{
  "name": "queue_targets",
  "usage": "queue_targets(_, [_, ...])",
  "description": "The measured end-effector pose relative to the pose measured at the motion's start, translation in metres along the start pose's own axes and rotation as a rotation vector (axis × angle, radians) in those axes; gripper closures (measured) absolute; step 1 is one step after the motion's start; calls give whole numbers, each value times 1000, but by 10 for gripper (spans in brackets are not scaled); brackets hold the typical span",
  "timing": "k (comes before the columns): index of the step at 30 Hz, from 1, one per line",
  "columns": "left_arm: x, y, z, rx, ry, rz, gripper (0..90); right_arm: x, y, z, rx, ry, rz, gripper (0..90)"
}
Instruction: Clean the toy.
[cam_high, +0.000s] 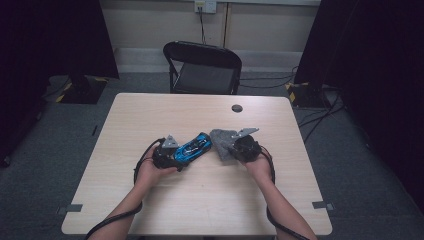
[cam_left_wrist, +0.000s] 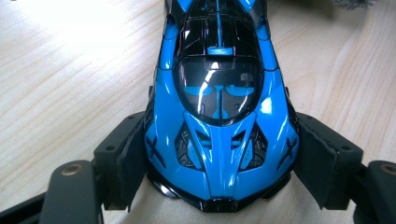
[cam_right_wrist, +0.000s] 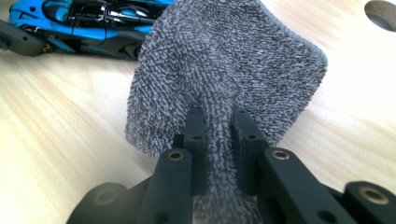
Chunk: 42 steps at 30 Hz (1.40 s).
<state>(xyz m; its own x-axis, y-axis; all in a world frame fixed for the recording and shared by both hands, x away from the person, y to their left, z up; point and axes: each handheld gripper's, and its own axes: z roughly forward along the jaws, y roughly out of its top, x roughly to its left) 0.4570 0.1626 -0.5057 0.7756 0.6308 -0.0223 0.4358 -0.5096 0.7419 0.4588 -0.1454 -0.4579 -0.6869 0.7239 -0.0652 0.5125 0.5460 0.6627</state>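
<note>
A glossy blue and black toy car (cam_high: 194, 146) lies on the wooden table (cam_high: 200, 200), left of centre. My left gripper (cam_high: 182, 157) is shut on it: in the left gripper view the two padded jaws press against both sides of the car (cam_left_wrist: 217, 93) at its near end, left gripper (cam_left_wrist: 219, 158). Just to the right, my right gripper (cam_high: 231, 150) is shut on a grey terry cloth (cam_high: 221, 142). In the right gripper view the cloth (cam_right_wrist: 224, 60) fans out past the closed jaws of the right gripper (cam_right_wrist: 219, 121), and the car (cam_right_wrist: 84, 23) lies at the upper left.
A black folding chair (cam_high: 202, 67) stands behind the table's far edge. A round cable hole (cam_high: 237, 108) sits in the tabletop beyond the cloth. Cables lie on the floor at the right, and dark curtains hang on both sides.
</note>
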Motion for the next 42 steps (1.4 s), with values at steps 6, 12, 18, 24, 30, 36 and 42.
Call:
queue_targets(6, [0, 0, 0, -1, 0, -1, 248, 6, -15, -5, 2, 11, -2, 788])
queue_targets(12, [0, 0, 0, -4, 2, -3, 246, 11, -29, -9, -9, 14, 10, 787])
queue_targets(18, [-1, 0, 0, -1, 9, -12, 243, 14, -37, -10, -28, 16, 38, 786])
queue_targets(24, [0, 0, -3, 19, -3, -7, 244, 17, -40, -12, -41, 18, 25, 785])
queue_targets(30, [0, 2, -10, 36, -2, -19, 251, 12, -44, -17, -79, 34, 58, 786])
queue_targets(36, [-1, 6, -9, 48, -21, -13, 198, 8, -47, -18, -95, 44, 76, 785])
queue_targets(42, [2, 4, -10, 63, -51, -51, 159, 7, -48, -18, -99, 51, 69, 785])
